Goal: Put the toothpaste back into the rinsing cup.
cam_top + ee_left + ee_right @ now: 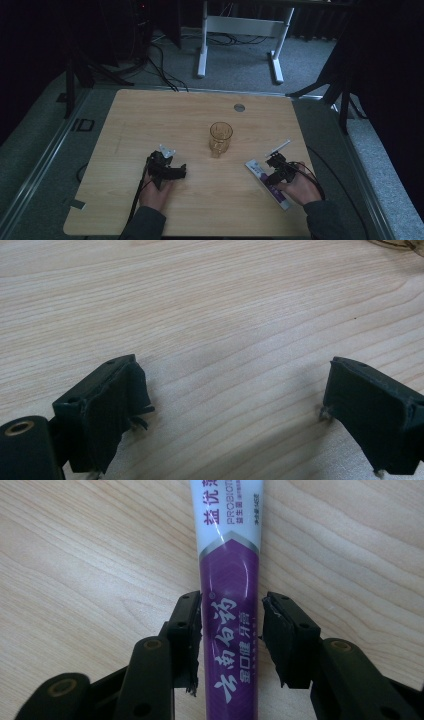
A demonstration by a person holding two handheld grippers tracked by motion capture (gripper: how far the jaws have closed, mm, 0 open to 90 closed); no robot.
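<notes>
A purple and white toothpaste tube (pixel 230 580) lies flat on the wooden table (pixel 150 115), at the near right (pixel 256 168) in the high view. My right gripper (pixel 231 615) straddles its purple end. The left pad touches the tube's edge, and a thin gap stays at the right pad. In the high view the right gripper (pixel 274 162) sits low over the tube. My left gripper (pixel 232 385) rests open on bare wood, at the near left (pixel 181 171) in the high view. An amber glass (pixel 220 139) stands upright mid-table between the two grippers.
A thin white stick-like item (pixel 280 147) lies just beyond the right gripper. A round grey grommet (pixel 239 107) sits near the table's far edge. The glass rim (pixel 400 244) shows in the left gripper view's top right corner. White desk legs (pixel 202 55) stand beyond the table.
</notes>
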